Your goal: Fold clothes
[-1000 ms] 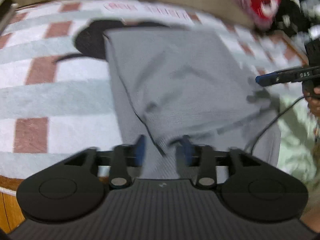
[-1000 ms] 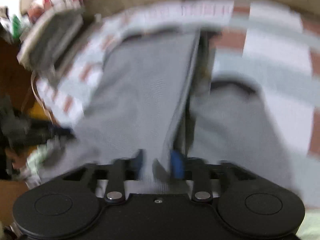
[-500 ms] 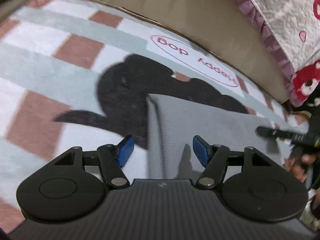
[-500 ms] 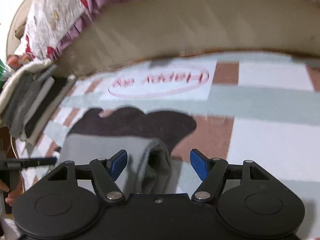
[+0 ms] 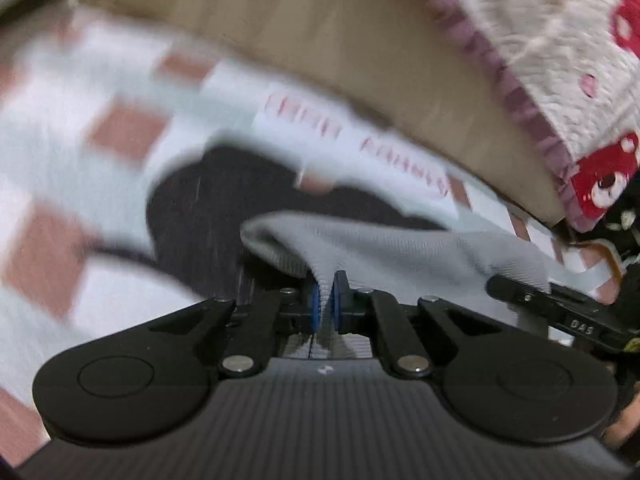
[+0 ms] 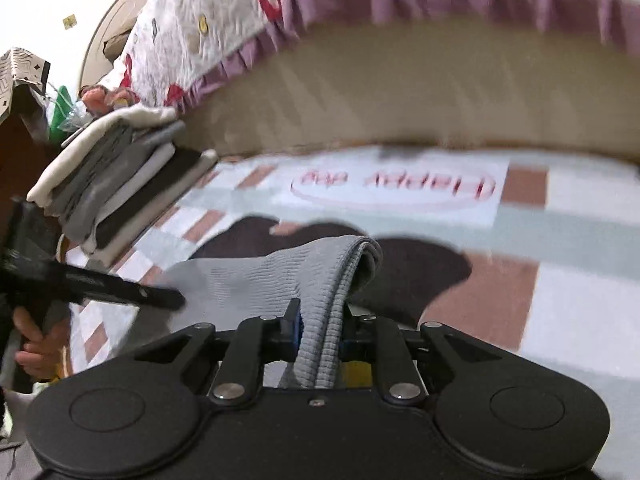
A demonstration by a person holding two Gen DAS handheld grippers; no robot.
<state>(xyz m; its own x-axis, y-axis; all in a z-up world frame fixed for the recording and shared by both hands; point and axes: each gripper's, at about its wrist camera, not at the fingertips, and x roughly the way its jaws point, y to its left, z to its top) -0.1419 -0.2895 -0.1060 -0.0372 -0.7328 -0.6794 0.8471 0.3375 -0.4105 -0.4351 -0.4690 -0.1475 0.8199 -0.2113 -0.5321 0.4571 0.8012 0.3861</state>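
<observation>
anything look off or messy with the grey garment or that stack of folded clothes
Nothing stands out. The grey ribbed garment lies folded on the checked blanket, pinched by both grippers; the stack of folded clothes looks tidy.

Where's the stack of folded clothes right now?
In the right wrist view, the stack of folded clothes sits at the left, on the checked blanket's far corner beside the quilt, beyond the left gripper.

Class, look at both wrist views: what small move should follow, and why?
Probably lift both tongs together and carry the grey garment over to make the next fold. The left tongs and the right tongs have just closed and each pinches a folded edge, while the cloth lies on the checked blanket.
</observation>
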